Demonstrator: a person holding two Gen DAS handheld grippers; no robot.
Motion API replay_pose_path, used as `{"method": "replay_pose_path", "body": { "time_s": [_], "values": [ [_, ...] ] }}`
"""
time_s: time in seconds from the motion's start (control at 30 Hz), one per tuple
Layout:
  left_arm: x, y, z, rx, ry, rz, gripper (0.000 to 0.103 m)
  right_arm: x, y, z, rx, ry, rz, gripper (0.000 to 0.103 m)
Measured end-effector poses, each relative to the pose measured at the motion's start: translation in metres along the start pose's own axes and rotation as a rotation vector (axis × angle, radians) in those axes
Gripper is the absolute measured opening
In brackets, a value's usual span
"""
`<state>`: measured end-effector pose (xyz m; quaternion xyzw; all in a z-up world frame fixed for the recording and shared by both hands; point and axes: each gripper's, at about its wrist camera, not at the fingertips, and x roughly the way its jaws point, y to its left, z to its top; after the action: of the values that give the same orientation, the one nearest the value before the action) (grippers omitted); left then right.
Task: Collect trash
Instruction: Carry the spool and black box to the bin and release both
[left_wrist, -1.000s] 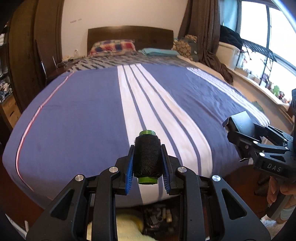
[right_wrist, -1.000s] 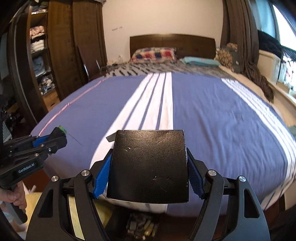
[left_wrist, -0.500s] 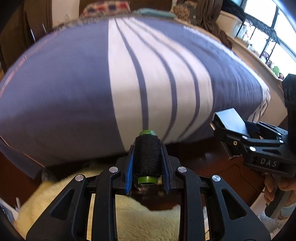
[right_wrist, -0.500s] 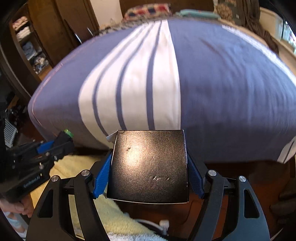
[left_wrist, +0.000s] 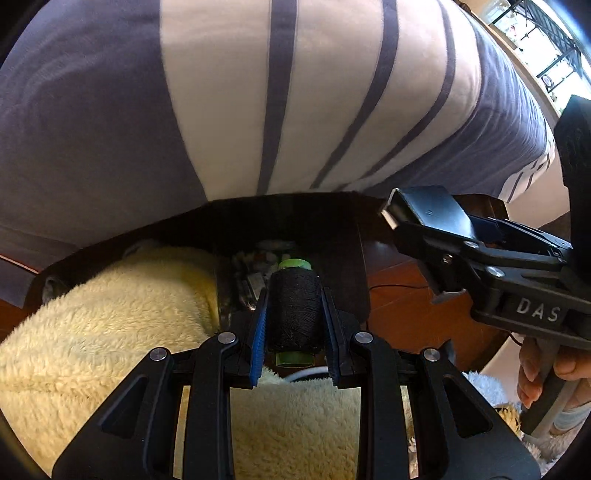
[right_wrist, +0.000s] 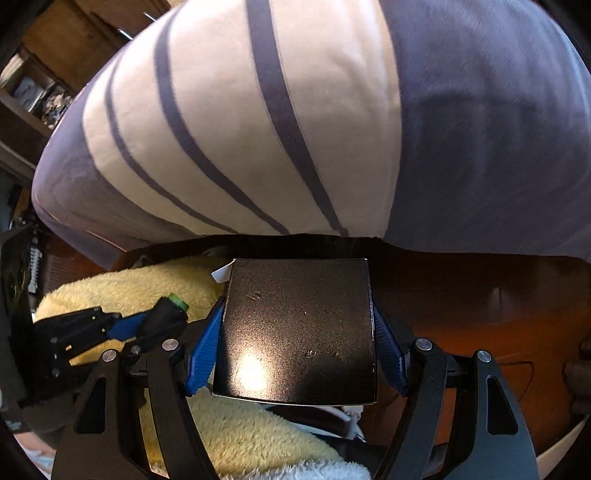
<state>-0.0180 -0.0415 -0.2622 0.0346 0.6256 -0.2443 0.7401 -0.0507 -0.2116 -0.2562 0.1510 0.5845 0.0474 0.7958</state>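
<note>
My left gripper has its fingers clamped on a black thread spool with green ends, above a yellow fleece blanket. My right gripper pinches a flat black box, beside the striped bed.

Bedspread: motion-blurred in both views; upper part cut off by the frame.

Dark opening under the bed edge: holds small pale items, too dim and small to identify.

Black box: hides whatever lies directly below it, and hides the inner faces of the right claw pads.

Hand on the right handle: cut off at the frame edge.

Shelf contents: blurred, unidentifiable.
</note>
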Motion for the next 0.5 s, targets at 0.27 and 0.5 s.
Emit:
{"method": "replay_pose_path", "body": {
  "time_s": [0.27,0.5],
  "values": [
    [0.006,0.0,0.001,-0.011,0.013,-0.017,0.029,0.002,-0.007,0.007,0.03,0.008,0.012,0.08],
    [-0.007,0.002,-0.001,-0.018,-0.033,0.006,0.061,-0.019,-0.012,0.015,0.035,-0.035,-0.009,0.087]
  ]
}}
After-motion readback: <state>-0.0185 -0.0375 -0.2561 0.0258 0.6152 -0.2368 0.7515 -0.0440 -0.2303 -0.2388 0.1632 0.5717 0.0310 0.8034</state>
